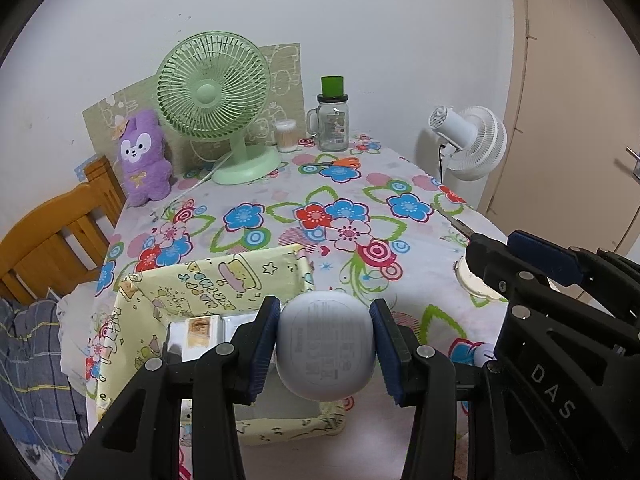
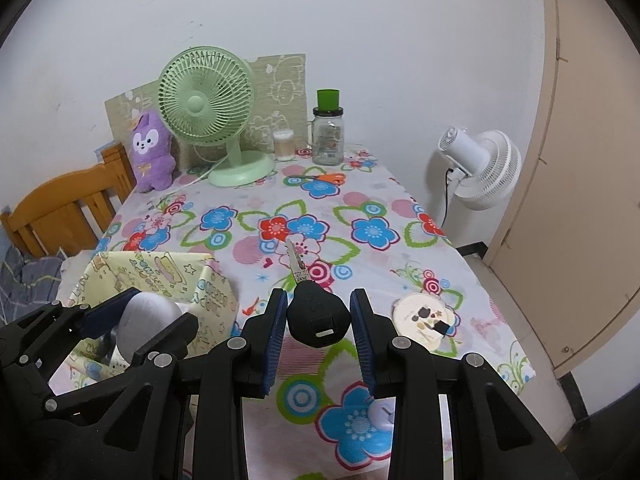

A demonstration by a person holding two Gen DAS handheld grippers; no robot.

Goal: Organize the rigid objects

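My left gripper is shut on a pale grey rounded case, its blue pads pressing both sides. The case hangs over a yellow patterned box at the table's near left, with flat cards lying inside. In the right wrist view my right gripper is shut on the black head of a key, whose metal blade points away over the floral cloth. The left gripper with the case shows at lower left above the box. The right gripper sits to the right of the box.
Along the back of the floral table stand a green fan, purple plush, swab tub and glass jar; orange scissors lie nearby. A white round disc and small white object lie near right. A wooden chair stands left and a white fan right.
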